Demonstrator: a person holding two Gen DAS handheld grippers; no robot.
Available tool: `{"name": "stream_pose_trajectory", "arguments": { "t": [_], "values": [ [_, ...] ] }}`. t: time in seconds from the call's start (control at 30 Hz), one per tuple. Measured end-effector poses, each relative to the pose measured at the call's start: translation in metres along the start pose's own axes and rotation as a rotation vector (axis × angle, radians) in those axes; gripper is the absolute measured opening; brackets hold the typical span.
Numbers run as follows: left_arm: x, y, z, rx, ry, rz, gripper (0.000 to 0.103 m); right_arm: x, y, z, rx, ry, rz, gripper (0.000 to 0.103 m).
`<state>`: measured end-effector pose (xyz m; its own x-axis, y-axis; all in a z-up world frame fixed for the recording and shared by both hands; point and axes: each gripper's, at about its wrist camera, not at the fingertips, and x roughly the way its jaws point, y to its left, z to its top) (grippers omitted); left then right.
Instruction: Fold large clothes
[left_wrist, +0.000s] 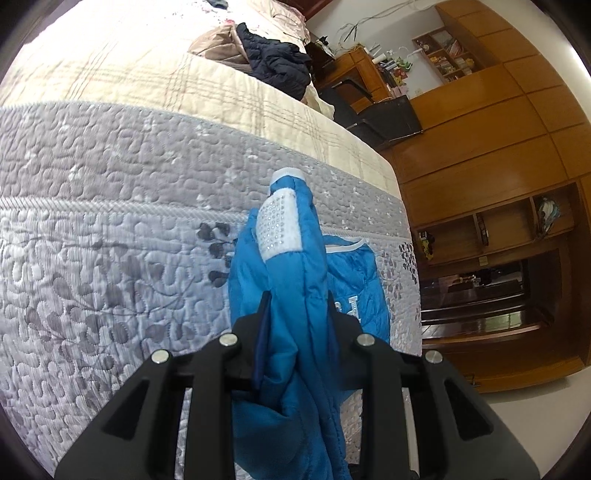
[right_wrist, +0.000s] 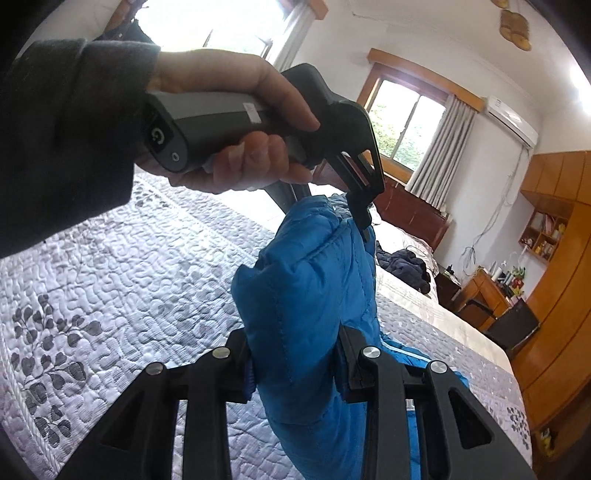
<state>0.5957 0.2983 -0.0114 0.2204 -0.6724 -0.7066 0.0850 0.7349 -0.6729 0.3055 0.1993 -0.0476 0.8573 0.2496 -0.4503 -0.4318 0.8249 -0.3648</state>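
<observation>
Left hand-held gripper (left_wrist: 295, 325): clamped on a bunched fold of the blue jacket (left_wrist: 291, 295), above the bed (left_wrist: 110, 221).
Jacket: lifted, its lower part lying on the grey quilt.
Right hand-held gripper (right_wrist: 295, 354): gripping another padded fold.

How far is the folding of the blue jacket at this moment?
Done: both tongs, left and right, are shut on the blue jacket. In hand: it hangs bunched above the grey quilt. Left: no fold shows yet; the dark jacket lies untouched.
</observation>
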Motion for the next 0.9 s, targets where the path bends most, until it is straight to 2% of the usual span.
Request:
{"name": "stream_pose_trajectory", "arguments": {
  "t": [0.53,0.9],
  "values": [
    [0.014,-0.087,-0.003,0.053,-0.010,0.073,0.025,-0.029,-0.063,-0.017,0.144,-0.040,-0.021,0.031],
    [0.052,-0.153,-0.009,0.111,0.010,0.129,0.025,-0.049,-0.111,-0.042,0.245,-0.049,-0.037,0.031]
  ]
}}
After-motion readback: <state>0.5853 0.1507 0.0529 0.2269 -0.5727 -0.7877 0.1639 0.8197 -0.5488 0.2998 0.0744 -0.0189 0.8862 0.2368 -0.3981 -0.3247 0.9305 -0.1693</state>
